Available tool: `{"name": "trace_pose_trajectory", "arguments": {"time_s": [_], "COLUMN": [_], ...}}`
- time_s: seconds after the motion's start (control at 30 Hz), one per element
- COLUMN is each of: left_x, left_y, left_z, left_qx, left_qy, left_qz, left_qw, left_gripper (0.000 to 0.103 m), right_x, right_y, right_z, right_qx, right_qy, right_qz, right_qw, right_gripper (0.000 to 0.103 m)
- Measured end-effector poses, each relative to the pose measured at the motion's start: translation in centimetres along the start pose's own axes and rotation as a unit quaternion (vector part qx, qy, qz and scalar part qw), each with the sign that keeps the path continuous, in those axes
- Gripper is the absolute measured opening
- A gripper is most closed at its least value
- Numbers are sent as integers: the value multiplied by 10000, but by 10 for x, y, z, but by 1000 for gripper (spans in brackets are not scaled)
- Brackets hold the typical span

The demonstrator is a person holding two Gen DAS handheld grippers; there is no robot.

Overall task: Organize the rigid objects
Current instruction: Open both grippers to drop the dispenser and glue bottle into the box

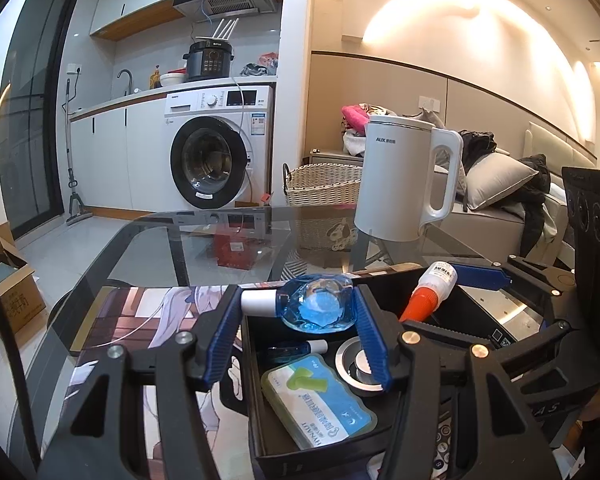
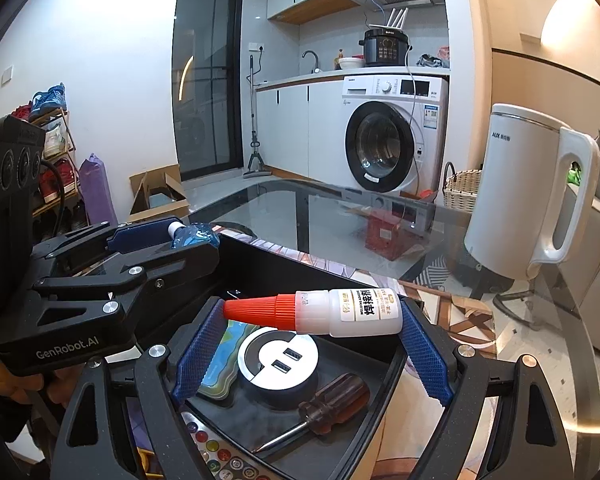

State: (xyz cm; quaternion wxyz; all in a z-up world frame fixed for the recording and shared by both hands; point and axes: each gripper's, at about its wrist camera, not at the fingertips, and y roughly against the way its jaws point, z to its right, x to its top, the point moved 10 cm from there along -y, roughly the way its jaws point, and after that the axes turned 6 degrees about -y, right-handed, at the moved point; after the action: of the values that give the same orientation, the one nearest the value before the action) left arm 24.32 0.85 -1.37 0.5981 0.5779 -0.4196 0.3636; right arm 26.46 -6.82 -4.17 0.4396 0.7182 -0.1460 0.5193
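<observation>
- Blue-tinted, the clear bottle (image 1: 316,304) is lying crosswise between the left gripper (image 1: 296,336) pads, which are pinching its body, white cap pointing left, above the black tray (image 1: 256,392).
- The right gripper (image 2: 312,344) is clamping the glue bottle (image 2: 320,312) end to end, orange nozzle at its left pad, over the tray's round charger (image 2: 276,364) and screwdriver (image 2: 320,408).
</observation>
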Motion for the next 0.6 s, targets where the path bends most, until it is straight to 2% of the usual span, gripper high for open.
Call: {"name": "trace_pose_trajectory", "arguments": {"time_s": [0.27,0.4,0.5,0.6], "left_x": [-3,-2,-2,-5], "left_y": [-2,-3,-3,-3], "left_z": [-1,2,5,6], "left_qx": [2,-15,-34,-88], "left_qy": [-9,-86,-163,-161], "left_qz": [-80,-81,-81,-130], "left_qw": [10000,9999,9998,9997], "left_gripper": [55,56,56,68], "right_x": [0,1,1,0], "right_y": [-5,1,5,11], "right_z": [2,3,6,13], "right_qx": [23,-35,-179,-279], "right_qy": [13,20,28,-34], "right_qz": [-33,130,165,158], "right_qw": [10000,9999,9997,9995], "right_gripper": [87,101,101,102]}}
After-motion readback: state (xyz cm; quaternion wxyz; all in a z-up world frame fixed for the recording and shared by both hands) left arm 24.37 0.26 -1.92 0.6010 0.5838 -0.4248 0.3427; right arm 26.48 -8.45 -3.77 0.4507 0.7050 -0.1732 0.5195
